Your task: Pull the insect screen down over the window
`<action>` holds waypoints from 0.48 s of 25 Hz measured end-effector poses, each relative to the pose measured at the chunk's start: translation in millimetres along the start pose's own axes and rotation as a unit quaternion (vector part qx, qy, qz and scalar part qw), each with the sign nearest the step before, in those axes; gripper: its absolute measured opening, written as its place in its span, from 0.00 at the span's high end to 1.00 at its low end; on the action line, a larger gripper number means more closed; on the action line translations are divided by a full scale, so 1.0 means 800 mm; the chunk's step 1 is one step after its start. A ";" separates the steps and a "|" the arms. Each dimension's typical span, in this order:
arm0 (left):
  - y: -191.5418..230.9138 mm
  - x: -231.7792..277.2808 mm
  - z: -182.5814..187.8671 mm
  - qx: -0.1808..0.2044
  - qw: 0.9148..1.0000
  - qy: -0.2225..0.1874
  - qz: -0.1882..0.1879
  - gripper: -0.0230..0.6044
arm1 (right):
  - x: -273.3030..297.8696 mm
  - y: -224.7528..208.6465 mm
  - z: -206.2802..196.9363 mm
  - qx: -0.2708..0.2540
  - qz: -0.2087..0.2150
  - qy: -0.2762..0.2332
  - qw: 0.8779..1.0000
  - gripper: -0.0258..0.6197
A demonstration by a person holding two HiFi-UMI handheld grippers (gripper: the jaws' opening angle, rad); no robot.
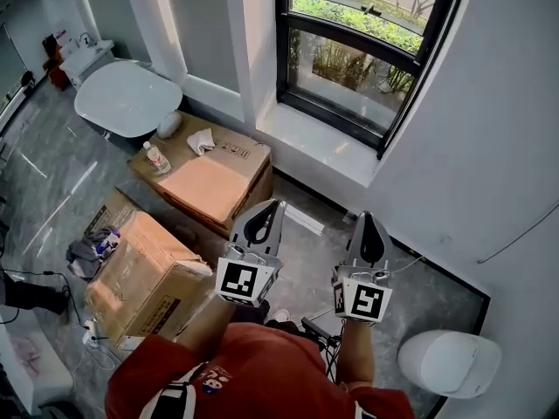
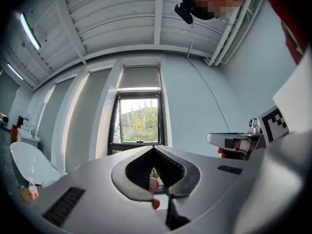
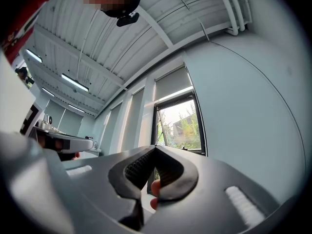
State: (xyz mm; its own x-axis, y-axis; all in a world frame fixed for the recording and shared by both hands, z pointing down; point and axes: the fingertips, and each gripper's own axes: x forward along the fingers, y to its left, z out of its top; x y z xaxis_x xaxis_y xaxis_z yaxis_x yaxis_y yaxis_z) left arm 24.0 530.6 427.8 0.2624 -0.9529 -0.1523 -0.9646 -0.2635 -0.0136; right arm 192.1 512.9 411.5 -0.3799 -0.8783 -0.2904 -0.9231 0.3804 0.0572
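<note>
The black-framed window (image 1: 367, 51) is ahead of me, above a white sill (image 1: 319, 142). In the left gripper view the window (image 2: 139, 123) has a grey screen (image 2: 140, 78) rolled down only over its top part; the right gripper view shows the same window (image 3: 179, 126) and screen (image 3: 173, 83). My left gripper (image 1: 276, 204) and right gripper (image 1: 367, 216) are side by side, short of the sill and pointing at the window. The left gripper (image 2: 154, 148) is shut and empty. So is the right gripper (image 3: 156, 148). Neither touches the screen.
Two cardboard boxes (image 1: 210, 182) (image 1: 144, 278) lie on the floor to my left, with a water bottle (image 1: 155, 157) on the farther one. A white round table (image 1: 127, 99) stands beyond them. A white bin (image 1: 450, 363) sits by the right wall.
</note>
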 end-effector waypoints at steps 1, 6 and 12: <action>-0.001 0.002 0.000 0.000 1.000 -0.001 0.000 0.96 | 0.001 -0.002 0.000 0.000 0.000 -0.001 1.000 0.95; -0.001 0.014 0.005 0.000 1.000 -0.008 -0.001 0.96 | 0.009 -0.010 -0.001 -0.003 -0.001 -0.004 1.000 0.95; 0.007 0.040 0.003 -0.008 1.000 -0.012 -0.004 0.96 | 0.036 -0.017 -0.007 -0.011 0.001 -0.005 1.000 0.95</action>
State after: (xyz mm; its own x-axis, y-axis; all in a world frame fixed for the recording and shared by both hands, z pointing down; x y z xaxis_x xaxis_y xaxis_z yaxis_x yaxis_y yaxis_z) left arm 27.0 499.1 420.4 0.2691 -0.9470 -0.1753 -0.9618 -0.2736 0.0014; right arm 193.3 481.1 408.1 -0.3810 -0.8748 -0.2992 -0.9236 0.3752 0.0790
